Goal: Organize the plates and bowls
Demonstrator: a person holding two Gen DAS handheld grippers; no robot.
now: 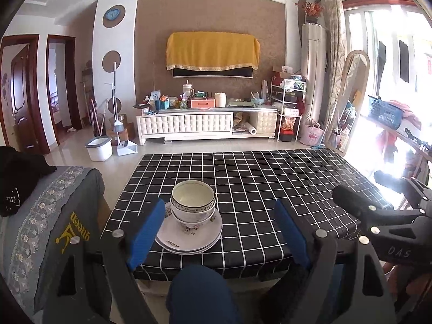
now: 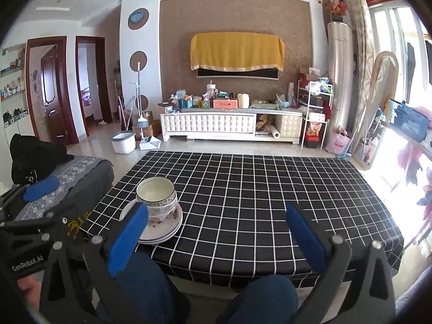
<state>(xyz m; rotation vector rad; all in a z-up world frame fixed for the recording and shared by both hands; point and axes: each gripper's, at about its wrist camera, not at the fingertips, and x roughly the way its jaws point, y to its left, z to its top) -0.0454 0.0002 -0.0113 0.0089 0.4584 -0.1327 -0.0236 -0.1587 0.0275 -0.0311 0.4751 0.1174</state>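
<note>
A stack of white floral bowls (image 1: 193,205) sits on a stack of white plates (image 1: 189,236) near the front left of the black checked table (image 1: 270,189). The bowls (image 2: 158,198) and plates (image 2: 162,229) also show in the right wrist view. My left gripper (image 1: 220,229) is open and empty, held at the table's front edge just short of the stack. My right gripper (image 2: 218,232) is open and empty, to the right of the stack, over the front edge. The right gripper also shows at the right in the left wrist view (image 1: 378,210).
A grey sofa arm with a floral cover (image 1: 48,216) stands left of the table. My knees (image 2: 189,297) are under the front edge. Beyond the table are a white TV cabinet (image 1: 205,124), a white bucket (image 1: 98,148) and a standing mirror (image 1: 348,100).
</note>
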